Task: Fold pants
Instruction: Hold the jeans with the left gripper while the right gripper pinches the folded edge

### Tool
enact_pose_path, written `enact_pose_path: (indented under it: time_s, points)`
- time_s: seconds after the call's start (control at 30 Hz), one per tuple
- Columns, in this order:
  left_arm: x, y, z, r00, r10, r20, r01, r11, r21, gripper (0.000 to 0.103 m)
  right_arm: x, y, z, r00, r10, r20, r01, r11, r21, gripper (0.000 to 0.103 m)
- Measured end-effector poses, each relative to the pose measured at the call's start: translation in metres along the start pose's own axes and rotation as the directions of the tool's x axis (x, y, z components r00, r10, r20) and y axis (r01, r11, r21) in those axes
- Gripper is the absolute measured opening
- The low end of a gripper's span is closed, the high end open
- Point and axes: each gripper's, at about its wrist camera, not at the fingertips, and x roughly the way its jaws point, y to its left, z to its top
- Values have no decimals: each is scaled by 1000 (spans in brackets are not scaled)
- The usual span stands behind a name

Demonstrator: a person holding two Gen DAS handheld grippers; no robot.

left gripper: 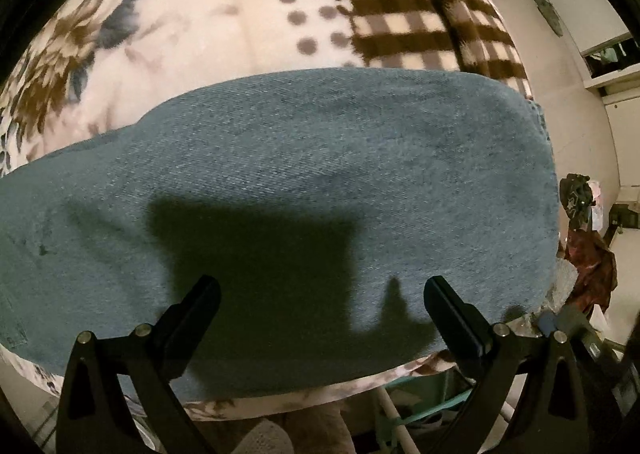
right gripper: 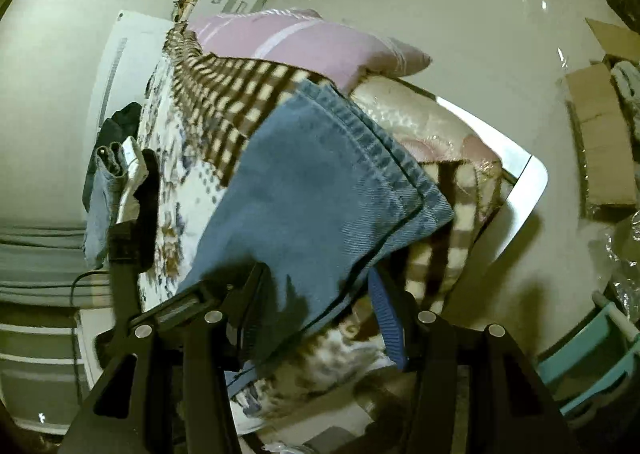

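Blue denim pants [left gripper: 304, 182] lie spread across a patterned blanket [left gripper: 192, 42] on a bed. My left gripper [left gripper: 322, 294] is open just above the denim near its front edge and holds nothing; its shadow falls on the cloth. In the right wrist view the hem end of the pants [right gripper: 320, 190] lies at the bed's corner, its stitched hems stacked. My right gripper [right gripper: 316, 286] is open, its fingers either side of the denim's near edge, not closed on it.
A pink pillow [right gripper: 304, 42] lies at the bed's far end. Other folded clothes [right gripper: 108, 182] sit at the bed's left side. Cardboard boxes [right gripper: 600, 142] stand on the floor at right. A teal rack [right gripper: 592, 366] is near the bed's corner. Dark clothes [left gripper: 588, 250] hang at right.
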Motion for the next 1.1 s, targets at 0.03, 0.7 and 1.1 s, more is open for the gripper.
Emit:
enact_pose_path:
  time_s: [0.03,0.7,1.1]
  points:
    - [0,0,1,1000,1,1,-1,1000,6,103,6,-3,2,1000,-20,3,20,1000,12,54]
    - [3,-25,-22,999,-29,-17,30,1000,5,103,55,-19,10,995,94,-27,-88,982,168,54]
    - [2,-31,-27,1000,8,-5,-7,1000,28,103,34,-10,5,977,-177,121,166,981,97,8]
